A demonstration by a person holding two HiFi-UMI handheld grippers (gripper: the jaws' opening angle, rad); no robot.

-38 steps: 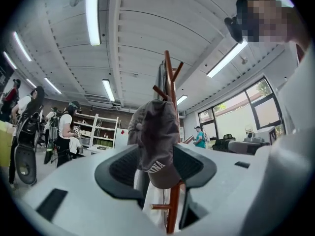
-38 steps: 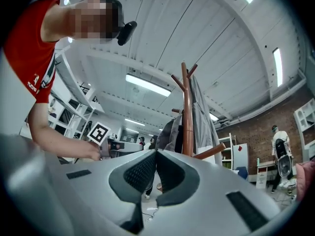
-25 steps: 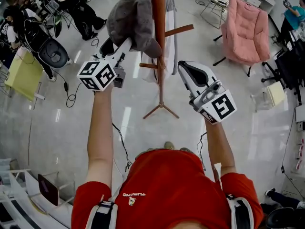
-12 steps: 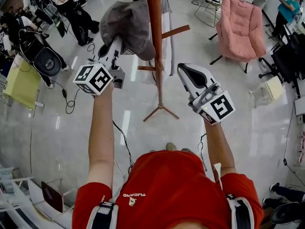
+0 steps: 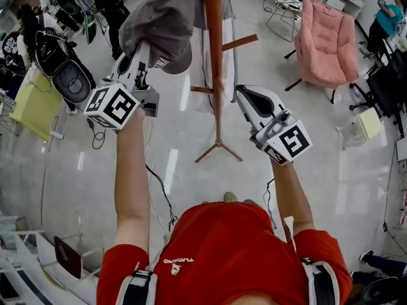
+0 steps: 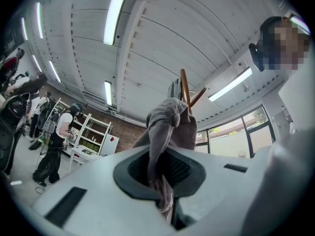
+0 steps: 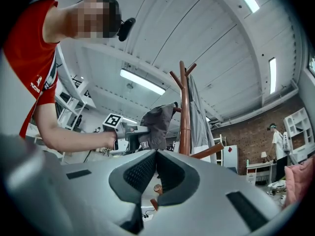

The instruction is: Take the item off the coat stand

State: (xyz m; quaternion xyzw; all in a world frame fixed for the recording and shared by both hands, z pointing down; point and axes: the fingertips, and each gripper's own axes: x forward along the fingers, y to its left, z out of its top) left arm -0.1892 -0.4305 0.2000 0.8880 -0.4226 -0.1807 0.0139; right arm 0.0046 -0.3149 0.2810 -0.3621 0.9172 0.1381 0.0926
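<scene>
A grey cap (image 5: 162, 24) hangs at the top of the wooden coat stand (image 5: 214, 56), left of its pole. My left gripper (image 5: 141, 53) reaches up to the cap's lower edge and is shut on the fabric. In the left gripper view the grey cloth (image 6: 170, 127) runs down between the pads of the left gripper (image 6: 163, 181), with the stand's pole (image 6: 184, 87) behind. My right gripper (image 5: 245, 94) hovers right of the pole, shut and empty. The right gripper view shows its tips (image 7: 156, 154) together, the cap (image 7: 155, 124) and the pole (image 7: 184, 112) ahead.
A long grey garment (image 5: 227, 40) also hangs on the stand, whose feet (image 5: 218, 150) spread on the glossy floor. A pink armchair (image 5: 327, 37) stands at the back right, a yellow-green chair (image 5: 32, 100) at the left. People (image 5: 111, 5) and cables (image 5: 156, 176) are at the left.
The left gripper's jaws have closed on the cap's edge. Gripper and cap have shifted left, away from the pole. The right gripper has stayed in place.
</scene>
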